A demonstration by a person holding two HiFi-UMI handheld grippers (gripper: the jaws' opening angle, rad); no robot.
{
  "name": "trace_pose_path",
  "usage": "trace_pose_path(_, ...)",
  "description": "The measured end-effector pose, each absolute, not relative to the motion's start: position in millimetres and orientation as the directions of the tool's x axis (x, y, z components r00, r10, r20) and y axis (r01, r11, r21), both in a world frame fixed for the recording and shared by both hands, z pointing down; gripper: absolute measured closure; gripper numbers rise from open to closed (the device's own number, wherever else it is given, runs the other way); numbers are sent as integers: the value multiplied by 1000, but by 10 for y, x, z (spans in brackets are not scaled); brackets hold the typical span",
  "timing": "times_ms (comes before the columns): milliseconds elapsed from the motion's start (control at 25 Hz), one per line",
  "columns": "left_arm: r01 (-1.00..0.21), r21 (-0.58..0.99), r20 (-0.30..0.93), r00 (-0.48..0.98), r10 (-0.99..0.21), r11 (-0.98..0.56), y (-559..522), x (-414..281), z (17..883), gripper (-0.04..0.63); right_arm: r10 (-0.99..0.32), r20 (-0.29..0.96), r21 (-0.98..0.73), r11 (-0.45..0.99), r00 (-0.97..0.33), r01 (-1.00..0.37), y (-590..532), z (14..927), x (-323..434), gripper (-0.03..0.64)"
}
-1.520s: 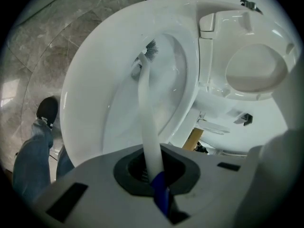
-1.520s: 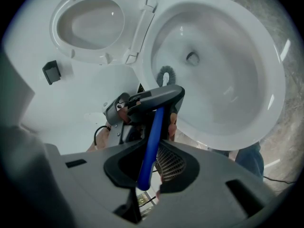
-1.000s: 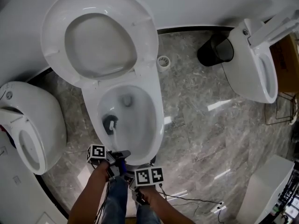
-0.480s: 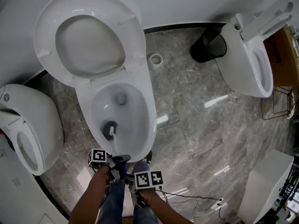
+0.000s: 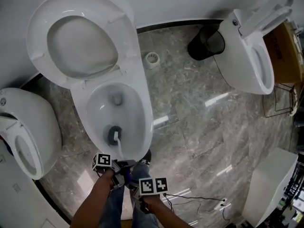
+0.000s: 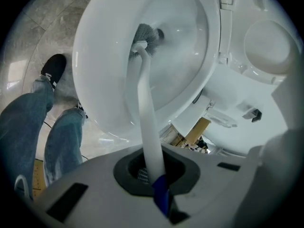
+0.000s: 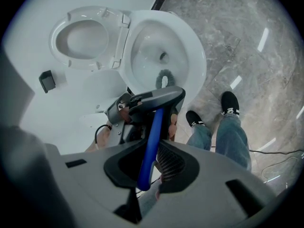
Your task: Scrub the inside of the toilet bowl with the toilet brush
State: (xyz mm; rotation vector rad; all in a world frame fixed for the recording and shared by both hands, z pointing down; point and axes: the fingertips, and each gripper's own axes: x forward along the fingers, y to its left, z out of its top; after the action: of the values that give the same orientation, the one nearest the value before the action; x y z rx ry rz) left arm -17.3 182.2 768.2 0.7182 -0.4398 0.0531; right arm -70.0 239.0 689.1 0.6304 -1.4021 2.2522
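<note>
The open toilet (image 5: 142, 122) stands with its lid raised, and the bowl shows in all three views. A toilet brush has its dark bristle head (image 5: 113, 135) low on the bowl's near wall, also in the left gripper view as the brush head (image 6: 145, 34) and in the right gripper view as the brush head (image 7: 165, 78). Its white handle (image 6: 147, 122) runs back between the jaws of my left gripper (image 6: 152, 167), which is shut on it. The handle's blue end (image 7: 151, 144) sits in my right gripper (image 7: 149, 167), also shut. Left gripper (image 5: 118, 167) and right gripper (image 5: 136, 186) are close together at the bowl's front.
Another toilet (image 5: 28, 127) stands at the left and a third toilet (image 5: 249, 56) at the right. A black bin (image 5: 205, 42) and a small white ring (image 5: 152, 59) are by the back wall. Cables (image 5: 199, 204) trail on the marble floor beside my shoes (image 7: 229, 103). A white cabinet (image 5: 268, 184) is at lower right.
The brush head has slid from the bowl's left side toward its near front wall. Both grippers stay shut on the handle, and the head view has drifted to the right.
</note>
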Motion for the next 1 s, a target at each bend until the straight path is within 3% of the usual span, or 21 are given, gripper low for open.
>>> trace_pose_path(400,-235,628,383,923,-32,742,1856,157,7705,595,49,622,-698,-417,-781,-582,2359,6903,-429,554)
trace_pose_path(1000,-244,643,313,949,41,726,1653,538,7722,595,-104,636,-690,-520,-765,-503,2087,6957,-152,555)
